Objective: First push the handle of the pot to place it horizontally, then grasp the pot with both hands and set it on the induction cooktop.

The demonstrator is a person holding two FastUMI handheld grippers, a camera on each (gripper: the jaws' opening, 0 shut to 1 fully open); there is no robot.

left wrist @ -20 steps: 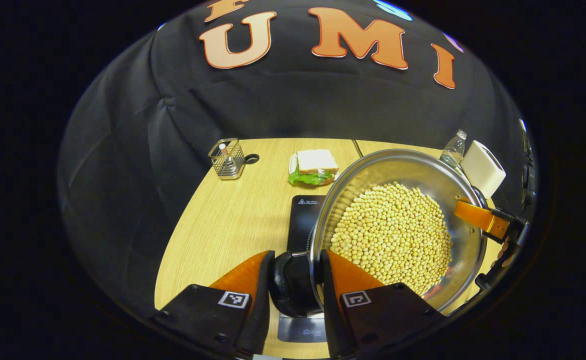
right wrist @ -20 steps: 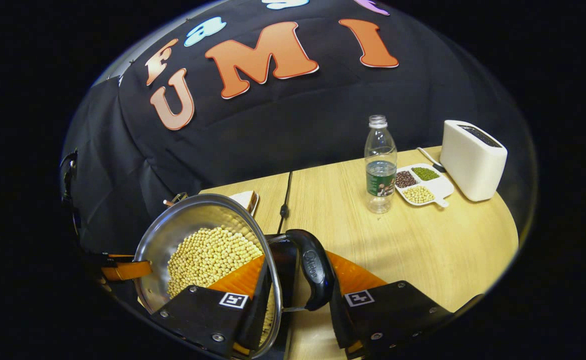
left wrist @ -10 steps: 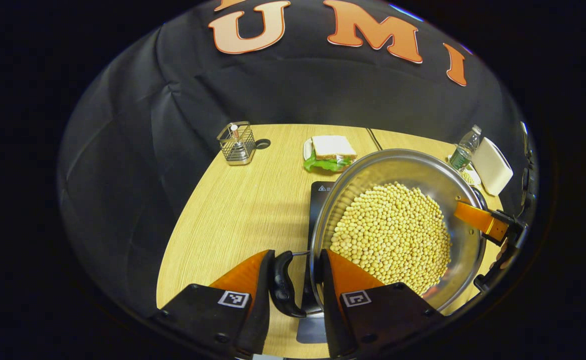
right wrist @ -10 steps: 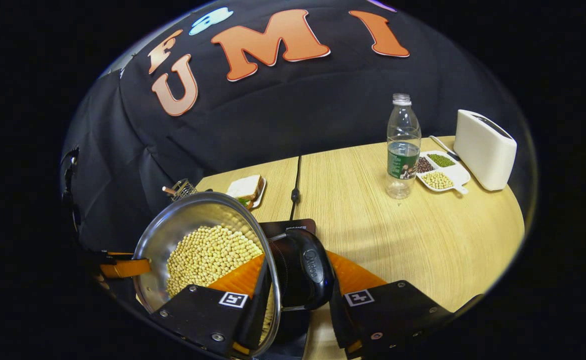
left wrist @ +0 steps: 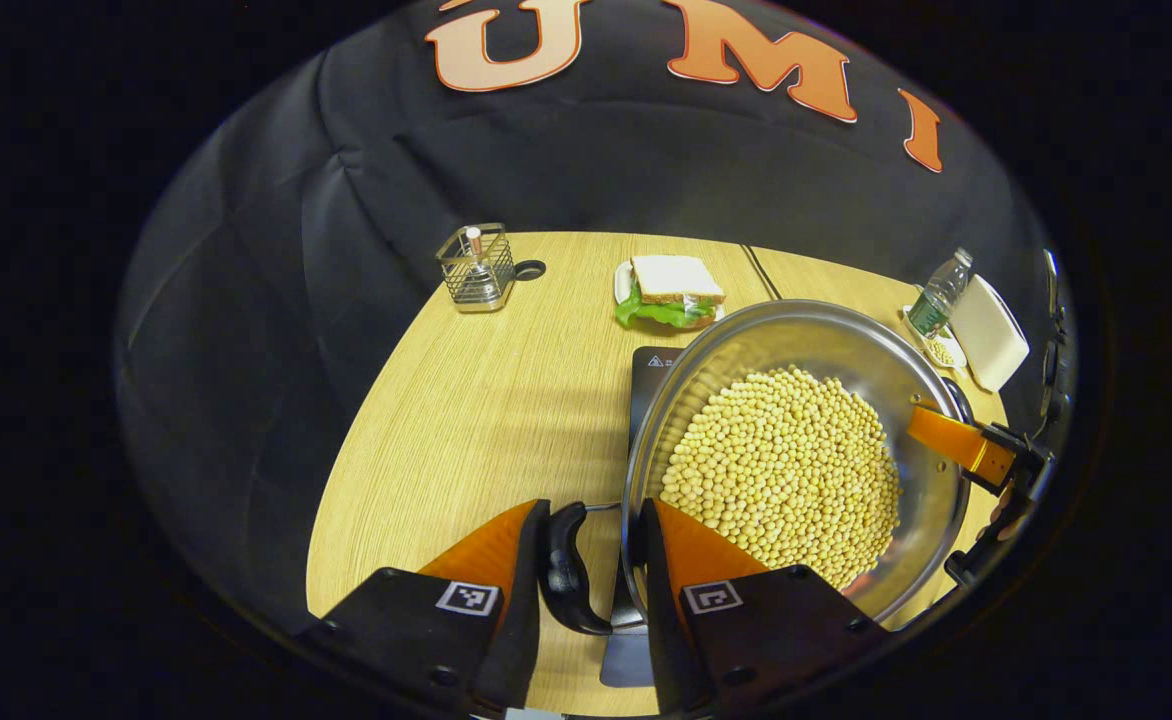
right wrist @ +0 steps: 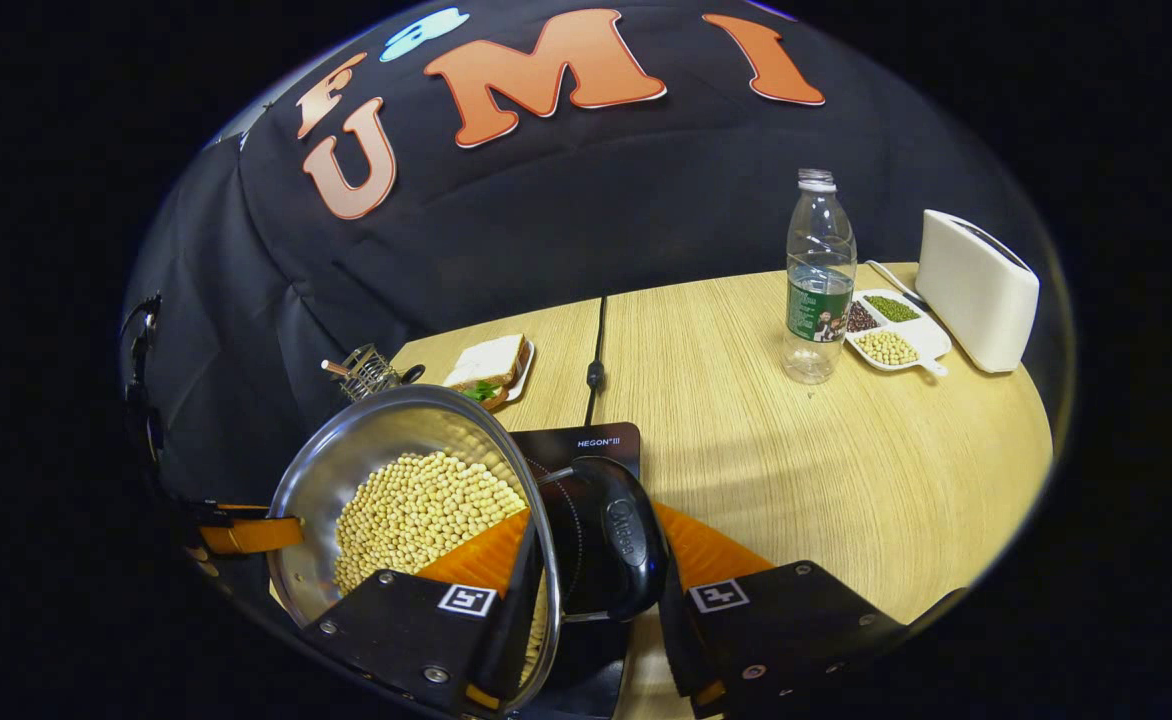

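A steel pot point(left wrist: 796, 335) full of yellow soybeans point(left wrist: 786, 470) is held over the black induction cooktop point(left wrist: 651, 370); I cannot tell whether it touches it. My left gripper point(left wrist: 591, 570) is shut on the pot's black left handle point(left wrist: 566, 570). In the right gripper view the pot point(right wrist: 386, 445) sits at lower left, and my right gripper point(right wrist: 596, 590) is shut on the black right handle point(right wrist: 621, 535), above the cooktop point(right wrist: 586, 440). Each view shows the other gripper at the pot's far rim: the right gripper point(left wrist: 976, 450) and the left gripper point(right wrist: 236, 535).
A sandwich on a plate point(left wrist: 671, 290) and a wire caddy point(left wrist: 476, 265) stand at the back of the wooden table. A water bottle point(right wrist: 819, 280), a divided dish of beans point(right wrist: 891, 335) and a white toaster point(right wrist: 976, 290) are at the far right. The cooktop's cable point(right wrist: 596, 340) runs toward the wall.
Both grippers have kept hold of the pot and moved with it. More of the cooktop and tabletop now shows beyond the pot, and the back items sit higher in both views.
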